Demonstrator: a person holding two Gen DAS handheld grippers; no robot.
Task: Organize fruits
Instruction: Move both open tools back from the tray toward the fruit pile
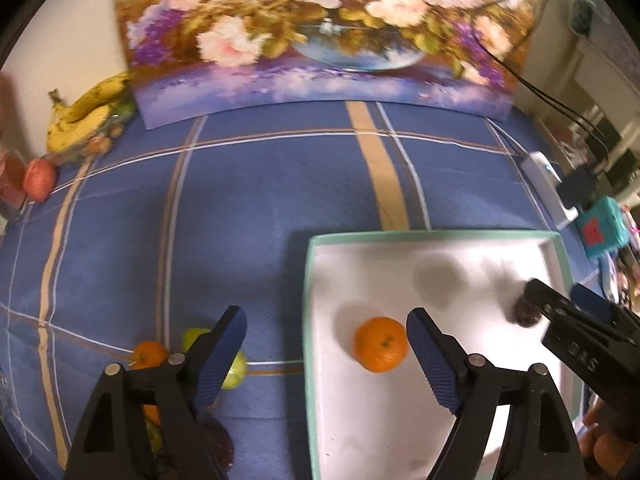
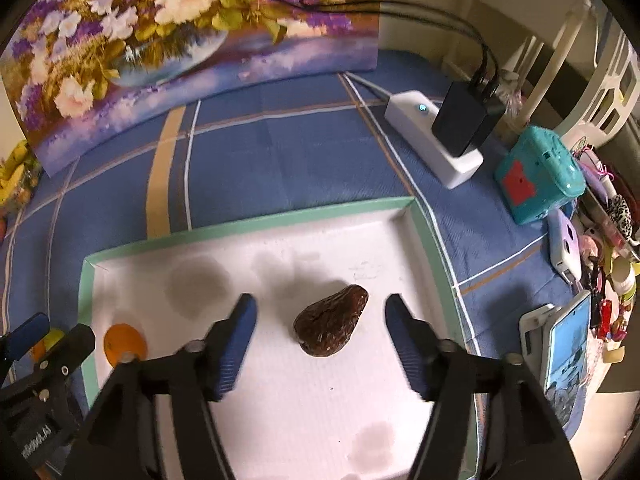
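A white tray with a mint-green rim (image 1: 432,235) lies on the blue checked cloth. An orange (image 1: 380,344) rests in it, just left of the right finger of my left gripper (image 1: 326,320), which is open and holds nothing. A dark brown avocado (image 2: 330,322) lies on the tray floor between the wide-open fingers of my right gripper (image 2: 320,302); the pads stand clear of it. In the right wrist view the orange (image 2: 124,344) is at the tray's left side. Left of the tray lie another orange (image 1: 150,354), a green fruit (image 1: 236,368) and a dark fruit (image 1: 218,440), partly hidden by the left finger.
A flower painting (image 1: 320,32) stands along the back. Bananas (image 1: 84,116) and a red fruit (image 1: 39,180) lie at the far left. Right of the tray are a white power strip (image 2: 436,136) with cables, a teal box (image 2: 536,172), a phone (image 2: 568,356) and small clutter.
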